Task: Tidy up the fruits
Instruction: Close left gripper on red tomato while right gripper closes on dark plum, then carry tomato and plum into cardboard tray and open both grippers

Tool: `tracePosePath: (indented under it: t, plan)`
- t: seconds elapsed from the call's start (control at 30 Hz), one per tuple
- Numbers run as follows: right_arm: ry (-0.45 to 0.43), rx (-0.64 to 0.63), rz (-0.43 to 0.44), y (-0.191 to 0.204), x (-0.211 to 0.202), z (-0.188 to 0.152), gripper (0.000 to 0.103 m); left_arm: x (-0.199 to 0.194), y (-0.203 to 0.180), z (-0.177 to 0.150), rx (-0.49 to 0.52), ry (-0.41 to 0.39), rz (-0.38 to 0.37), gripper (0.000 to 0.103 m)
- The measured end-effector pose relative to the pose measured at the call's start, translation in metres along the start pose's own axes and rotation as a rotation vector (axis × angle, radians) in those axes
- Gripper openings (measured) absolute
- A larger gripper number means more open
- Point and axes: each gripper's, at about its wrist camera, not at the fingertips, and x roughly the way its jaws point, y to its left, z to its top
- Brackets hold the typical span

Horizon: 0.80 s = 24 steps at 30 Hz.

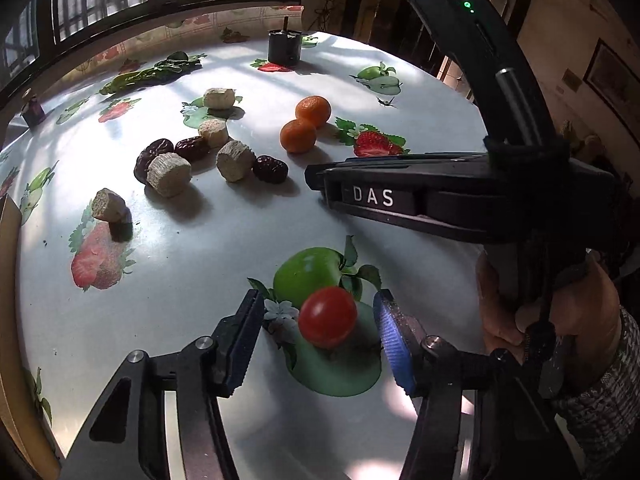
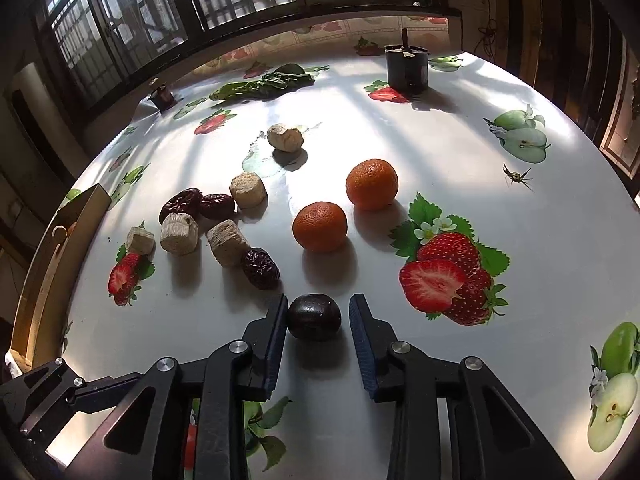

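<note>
My left gripper [image 1: 320, 320] is open, with a red cherry tomato [image 1: 327, 317] lying on the table between its fingers, clear of both. My right gripper [image 2: 318, 318] is open around a dark round fruit [image 2: 314, 317]; the left finger touches it, the right one stands apart. In the left wrist view the right gripper [image 1: 316, 178] reaches in from the right. Two oranges [image 2: 319, 226] [image 2: 371, 184] sit mid-table. Dark red dates [image 2: 260, 268] and beige cut chunks [image 2: 228, 242] lie in a loose group to the left.
The round table [image 2: 440, 152] has a white cloth printed with strawberries and apples. A black cup [image 2: 407, 68] stands at the back. Green leaves [image 2: 264, 84] and a small dark bottle [image 2: 162, 94] lie at the far left. A cardboard box [image 2: 52, 248] stands at the left edge.
</note>
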Motion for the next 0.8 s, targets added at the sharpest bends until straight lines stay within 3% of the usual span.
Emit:
tracePosePath:
  t: [0.03, 0.1, 0.23, 0.47, 0.8]
  plan:
    - [0.001, -0.002, -0.003, 0.0, 0.0, 0.0, 0.034, 0.002, -0.002, -0.002, 0.012, 0.008, 0.002, 0.036]
    - [0.005, -0.01, -0.016, 0.002, 0.0, 0.0, 0.033, 0.003, -0.007, -0.006, 0.043, -0.004, 0.04, 0.028]
    - [0.013, -0.004, -0.011, 0.004, 0.001, 0.001, 0.026, -0.002, -0.009, -0.01, 0.052, -0.007, 0.051, 0.028]
    - [0.011, 0.019, -0.021, 0.009, -0.009, -0.002, 0.026, -0.031, 0.008, -0.013, -0.027, -0.063, 0.006, 0.028]
    - [-0.033, -0.005, -0.014, 0.031, -0.039, -0.006, 0.026, -0.075, 0.065, -0.025, -0.191, -0.146, -0.01, 0.028]
